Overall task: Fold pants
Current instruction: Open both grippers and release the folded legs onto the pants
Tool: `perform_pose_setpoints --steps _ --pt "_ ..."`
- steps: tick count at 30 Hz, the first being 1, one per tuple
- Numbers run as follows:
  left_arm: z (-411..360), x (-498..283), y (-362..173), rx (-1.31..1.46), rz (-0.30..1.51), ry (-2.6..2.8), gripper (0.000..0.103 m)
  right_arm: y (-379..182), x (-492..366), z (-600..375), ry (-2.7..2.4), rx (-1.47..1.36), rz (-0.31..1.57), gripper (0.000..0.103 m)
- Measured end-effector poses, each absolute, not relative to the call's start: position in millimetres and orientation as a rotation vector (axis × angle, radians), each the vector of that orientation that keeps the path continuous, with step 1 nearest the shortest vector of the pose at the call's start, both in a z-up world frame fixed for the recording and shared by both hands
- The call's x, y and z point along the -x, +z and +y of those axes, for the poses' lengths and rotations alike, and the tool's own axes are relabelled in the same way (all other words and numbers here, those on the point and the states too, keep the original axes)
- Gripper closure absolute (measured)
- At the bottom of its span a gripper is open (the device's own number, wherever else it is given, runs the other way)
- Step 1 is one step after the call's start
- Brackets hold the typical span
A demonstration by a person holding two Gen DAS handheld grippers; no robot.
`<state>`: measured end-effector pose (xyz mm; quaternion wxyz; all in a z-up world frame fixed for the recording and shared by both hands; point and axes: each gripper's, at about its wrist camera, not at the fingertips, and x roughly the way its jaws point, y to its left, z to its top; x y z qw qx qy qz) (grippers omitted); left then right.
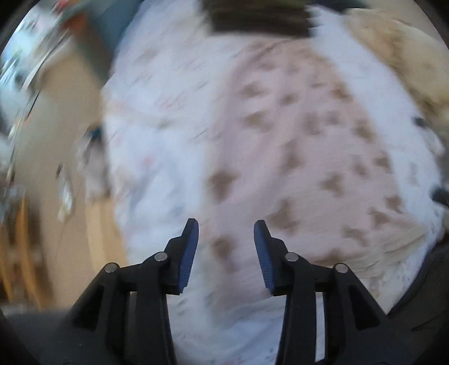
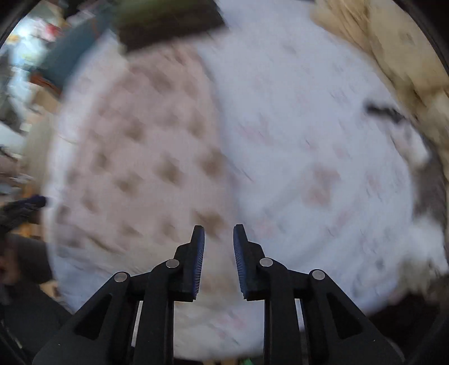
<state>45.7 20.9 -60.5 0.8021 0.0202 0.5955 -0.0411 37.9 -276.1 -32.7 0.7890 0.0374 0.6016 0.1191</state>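
The pants [image 1: 303, 146] are pale pink with brown blotches and lie flat on a white bedsheet [image 1: 157, 157]. In the right wrist view the pants [image 2: 146, 157] lie left of centre. My left gripper [image 1: 226, 227] is open and empty, above the near edge of the pants. My right gripper [image 2: 218, 231] is open and empty, above the near right edge of the pants. Both views are motion-blurred.
A dark folded item [image 1: 258, 19] lies at the far edge of the bed. A beige blanket [image 2: 393, 56] is heaped at the right. The bed's left edge drops to a wooden floor [image 1: 56, 168] with clutter. A small dark object [image 2: 384, 112] lies on the sheet.
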Motion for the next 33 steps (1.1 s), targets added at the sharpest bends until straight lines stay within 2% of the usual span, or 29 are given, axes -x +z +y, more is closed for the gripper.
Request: perform_pose_setpoints --steps 3,6,8,10,12,14,16,19,22,26,27,29,30,31,33 --pt "-10.2 -43.4 -85.1 -0.064 1.326 -0.202 0.066 -51.6 -49.0 -253.9 0.337 -0.114 1.334 0.079" --pt "-25.2 -34.2 -122.9 -0.107 1.418 -0.117 0.066 -106.8 -51.2 -233.6 0.335 -0.127 1.487 0.079" --pt "-23.5 -21.3 -144.6 -0.125 1.504 -0.11 0.066 -129.1 -46.1 -234.2 0.305 -0.145 1.526 0.079" --pt "-26.1 -10.1 -149.6 -0.161 1.54 -0.125 0.066 -153.4 -32.1 -237.7 0.268 -0.116 1.625 0.082" --pt "-25.2 -7.0 -139.4 -0.15 1.548 -0.15 0.066 -148.2 -26.8 -238.6 0.269 -0.093 1.625 0.081" --pt "-18.7 -11.3 -125.5 -0.089 1.501 -0.161 0.065 -126.6 -29.7 -244.2 0.267 -0.104 1.545 0.078" --pt "-16.3 -18.5 -119.6 -0.061 1.441 -0.147 0.053 -109.3 -35.0 -254.5 0.325 -0.235 1.462 0.076" --pt "-27.2 -31.4 -150.4 -0.085 1.554 -0.17 0.052 -124.0 -43.9 -244.6 0.377 -0.262 1.51 0.076" --pt "-28.6 -35.2 -150.3 -0.092 1.566 -0.167 0.052 -157.1 -39.0 -230.9 0.337 -0.167 1.625 0.078" --pt "-18.6 -49.4 -134.3 -0.007 1.539 -0.105 0.052 -142.5 -49.6 -236.3 0.322 -0.181 1.528 0.076" --pt "-14.8 -57.0 -123.6 0.043 1.51 -0.123 0.05 -134.4 -56.5 -244.3 0.318 -0.234 1.485 0.076" --pt "-10.7 -72.4 -102.8 0.057 1.459 -0.136 0.04 -124.1 -67.4 -255.6 0.322 -0.312 1.444 0.075" --pt "-7.5 -80.3 -92.4 0.052 1.422 -0.122 0.032 -117.7 -76.8 -262.9 0.332 -0.358 1.416 0.07" --pt "-1.6 -93.3 -78.8 0.04 1.372 -0.089 0.025 -116.2 -78.1 -268.4 0.334 -0.38 1.401 0.057" --pt "9.9 -121.0 -59.6 0.021 1.294 -0.054 0.015 -103.3 -97.4 -275.2 0.339 -0.399 1.352 0.039"
